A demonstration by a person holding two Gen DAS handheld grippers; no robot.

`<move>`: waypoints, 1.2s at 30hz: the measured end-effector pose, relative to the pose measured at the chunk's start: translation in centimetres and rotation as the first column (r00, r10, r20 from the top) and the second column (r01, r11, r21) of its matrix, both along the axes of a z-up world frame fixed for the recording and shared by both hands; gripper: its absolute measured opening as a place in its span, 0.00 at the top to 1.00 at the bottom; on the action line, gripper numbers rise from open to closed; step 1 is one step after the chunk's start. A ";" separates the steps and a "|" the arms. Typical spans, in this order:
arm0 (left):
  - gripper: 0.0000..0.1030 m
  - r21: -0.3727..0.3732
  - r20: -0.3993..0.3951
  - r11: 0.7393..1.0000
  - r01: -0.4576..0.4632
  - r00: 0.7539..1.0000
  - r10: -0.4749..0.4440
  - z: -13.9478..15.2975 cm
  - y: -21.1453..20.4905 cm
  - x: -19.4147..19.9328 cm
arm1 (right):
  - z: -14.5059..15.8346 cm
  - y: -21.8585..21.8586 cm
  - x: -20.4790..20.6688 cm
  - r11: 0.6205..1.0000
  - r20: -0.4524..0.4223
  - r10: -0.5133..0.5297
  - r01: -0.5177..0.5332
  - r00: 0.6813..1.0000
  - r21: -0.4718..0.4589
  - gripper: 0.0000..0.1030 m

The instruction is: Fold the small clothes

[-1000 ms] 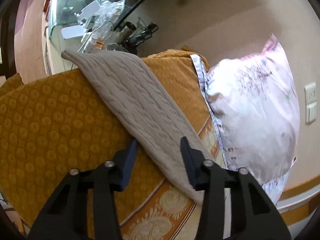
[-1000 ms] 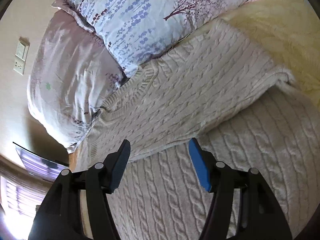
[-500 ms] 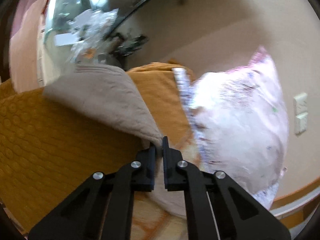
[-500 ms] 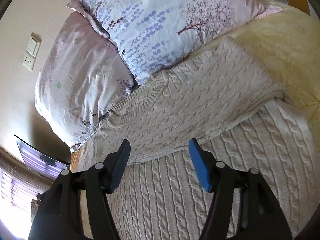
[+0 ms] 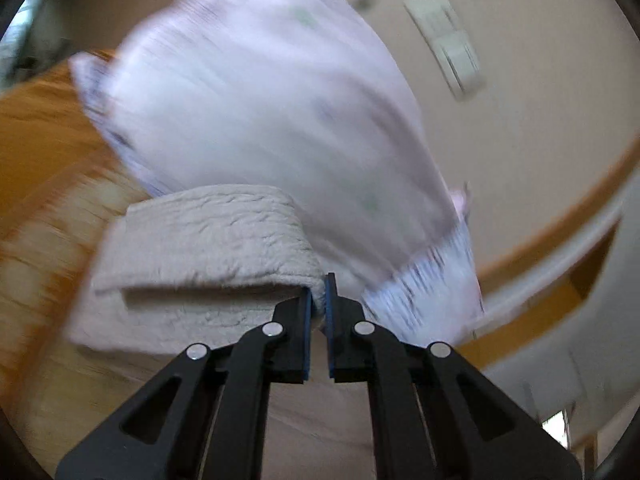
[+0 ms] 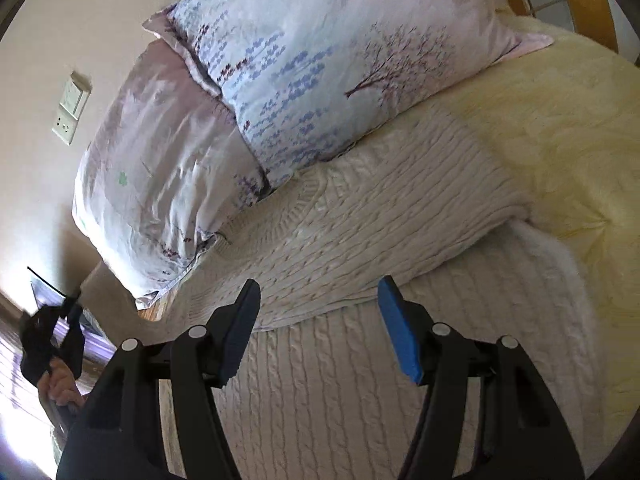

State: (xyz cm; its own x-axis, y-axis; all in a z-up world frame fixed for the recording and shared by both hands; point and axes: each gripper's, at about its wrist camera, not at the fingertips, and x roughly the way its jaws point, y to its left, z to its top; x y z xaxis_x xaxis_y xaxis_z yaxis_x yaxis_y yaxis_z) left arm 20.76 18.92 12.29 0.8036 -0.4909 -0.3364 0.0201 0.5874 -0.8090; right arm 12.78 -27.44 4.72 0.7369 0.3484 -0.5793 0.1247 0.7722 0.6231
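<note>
The left gripper (image 5: 318, 300) has its jaws pressed together on the edge of a cream cable-knit sweater (image 5: 208, 236); the pinched fold sits between the blue pads, and the knit curls back from the tips toward 10 o'clock, doubled over itself in a thick roll; the left wrist view is blurred, so the fabric's finer lie cannot be told; behind the roll, from 11 to 2 o'clock, stands a pale lilac pillow (image 5: 280, 100); an orange patterned bedspread (image 5: 36, 152) fills the 9 o'clock side; a wall switch plate (image 5: 448, 40) shows at 1 o'clock on the beige wall, and a wooden bed frame (image 5: 560, 216) curves across at 3 o'clock.

The right gripper (image 6: 318, 312) hovers with its jaws spread wide, holding nothing, above the same cream sweater (image 6: 360, 216); the knit spreads flat beneath and ahead of the tips, with one panel folded across the body so its edge runs from 8 o'clock to 3 o'clock just past the fingertips; the ribbed neckline lies near 12 o'clock, touching a floral pillow (image 6: 340, 52); a second lilac pillow (image 6: 160, 160) leans at 10 o'clock; a pale yellow blanket (image 6: 560, 120) covers the bed at 2 o'clock; a socket plate (image 6: 70, 110) sits on the wall at 10 o'clock; the other gripper and the person's hand (image 6: 60, 380) appear at 8 o'clock.
</note>
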 end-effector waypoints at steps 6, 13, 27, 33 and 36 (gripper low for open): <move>0.95 0.022 -0.104 0.984 0.178 0.979 -0.175 -3.8 -11.5 3.1 | -0.2 -0.8 -0.5 0.999 -0.002 -0.015 0.015 1.000 -0.028 0.38; 0.94 0.148 -0.196 0.932 0.330 0.934 -0.299 -7.8 -20.4 4.0 | -0.5 -0.6 -0.6 0.998 -0.009 -0.017 0.017 1.000 -0.053 0.38; 0.43 0.266 -0.214 0.821 0.506 0.861 -0.461 -7.0 -13.6 -2.4 | 4.2 5.2 0.5 0.922 0.089 0.233 -0.191 0.968 -0.338 0.38; 0.54 0.422 -0.320 0.842 0.337 0.924 -0.209 -8.7 -5.8 -2.1 | 4.2 14.5 2.2 0.721 0.049 0.483 -0.366 0.874 -0.588 0.42; 0.55 0.459 -0.364 0.820 0.341 0.914 -0.177 -10.1 -5.4 -1.4 | 3.6 18.3 3.6 0.620 0.016 0.550 -0.395 0.835 -0.678 0.44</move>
